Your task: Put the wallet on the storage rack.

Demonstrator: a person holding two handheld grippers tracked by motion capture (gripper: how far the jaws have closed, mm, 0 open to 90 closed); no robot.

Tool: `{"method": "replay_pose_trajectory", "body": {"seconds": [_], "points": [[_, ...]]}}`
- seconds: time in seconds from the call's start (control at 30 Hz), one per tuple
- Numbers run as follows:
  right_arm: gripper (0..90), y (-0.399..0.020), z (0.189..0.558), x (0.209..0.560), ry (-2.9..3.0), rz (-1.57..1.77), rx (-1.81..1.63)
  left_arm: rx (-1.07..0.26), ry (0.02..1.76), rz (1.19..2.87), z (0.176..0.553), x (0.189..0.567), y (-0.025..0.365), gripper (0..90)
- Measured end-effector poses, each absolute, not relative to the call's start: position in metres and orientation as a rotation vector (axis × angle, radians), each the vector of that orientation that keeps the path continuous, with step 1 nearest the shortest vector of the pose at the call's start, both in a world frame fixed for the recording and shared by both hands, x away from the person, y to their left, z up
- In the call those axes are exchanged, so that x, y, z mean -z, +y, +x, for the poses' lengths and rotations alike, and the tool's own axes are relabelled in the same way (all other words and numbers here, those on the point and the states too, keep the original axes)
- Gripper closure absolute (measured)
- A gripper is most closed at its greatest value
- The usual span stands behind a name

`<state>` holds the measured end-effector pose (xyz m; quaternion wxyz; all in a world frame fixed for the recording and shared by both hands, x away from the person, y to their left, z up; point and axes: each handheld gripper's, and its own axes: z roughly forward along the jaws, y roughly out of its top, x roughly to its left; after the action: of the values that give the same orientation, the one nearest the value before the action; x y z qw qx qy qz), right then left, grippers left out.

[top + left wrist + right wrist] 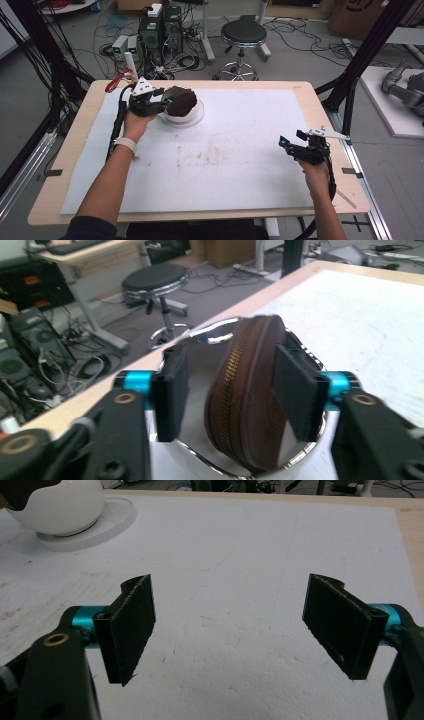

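A brown zippered pouch (250, 410) stands on edge inside a bowl with a shiny inside (197, 380). From above, the pouch (181, 102) and the bowl sit on a white plate (196, 118) at the back left of the mat. My left gripper (237, 390) reaches into the bowl with the pouch between its jaws. A clear gap separates its left pad (172, 390) from the pouch, so it is open. My right gripper (230, 625) hovers open over bare mat at the right side, with nothing between its fingers; in the high view it (288, 142) is near the right edge.
The bowl's white outside (60, 505) and its plate (112, 515) are at the far left in the right gripper view. A white mat (240, 150) covers the wooden table (325, 130). A black stool (243, 35), computers and cables stand behind the table.
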<state>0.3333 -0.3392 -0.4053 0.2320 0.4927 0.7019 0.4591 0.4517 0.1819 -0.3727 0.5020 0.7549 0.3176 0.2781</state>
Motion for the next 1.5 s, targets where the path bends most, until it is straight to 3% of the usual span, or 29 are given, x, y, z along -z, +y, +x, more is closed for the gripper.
{"method": "replay_pose_trajectory", "body": {"seconds": [0.17,0.43,0.47,0.53,0.6,0.63,0.67,0.73,0.9,1.03,1.17,1.37,1.5], "points": [[21.2,-0.338,0.333,0.405,1.937,1.351,-1.259,-0.645,0.804,1.887,0.452,0.385,0.179,54.2],[21.2,-0.338,0.334,0.406,1.942,1.357,-1.257,-0.785,0.784,2.011,0.452,0.389,0.170,73.8],[21.2,-0.338,0.334,0.406,1.948,1.361,-1.256,-0.810,0.769,2.010,0.452,0.388,0.170,81.9],[21.2,-0.338,0.334,0.406,1.950,1.362,-1.257,-0.811,0.760,1.972,0.452,0.387,0.170,82.4],[21.2,-0.339,0.334,0.407,1.948,1.366,-1.256,-0.809,0.790,1.957,0.453,0.387,0.171,79.1],[21.2,-0.339,0.334,0.407,1.949,1.368,-1.256,-0.813,0.837,1.936,0.454,0.387,0.172,72.8],[21.2,-0.340,0.335,0.407,1.951,1.370,-1.255,-0.791,0.888,1.903,0.455,0.387,0.174,59.7],[21.2,-0.340,0.335,0.407,1.955,1.372,-1.256,-0.739,0.938,1.858,0.456,0.387,0.179,49.8],[21.2,-0.340,0.335,0.407,1.955,1.369,-1.258,-0.643,0.967,1.761,0.446,0.383,0.190,40.2],[21.2,-0.339,0.334,0.406,1.954,1.363,-1.262,-0.586,0.958,1.679,0.430,0.382,0.200,39.8],[21.2,-0.338,0.333,0.405,1.955,1.353,-1.265,-0.544,0.931,1.634,0.405,0.380,0.209,32.3],[21.2,-0.336,0.334,0.404,1.975,1.329,-1.232,-0.564,0.945,1.591,0.359,0.385,0.233,24.6],[21.2,-0.335,0.334,0.404,1.983,1.321,-1.218,-0.594,0.982,1.574,0.329,0.397,0.252,24.4]]}}
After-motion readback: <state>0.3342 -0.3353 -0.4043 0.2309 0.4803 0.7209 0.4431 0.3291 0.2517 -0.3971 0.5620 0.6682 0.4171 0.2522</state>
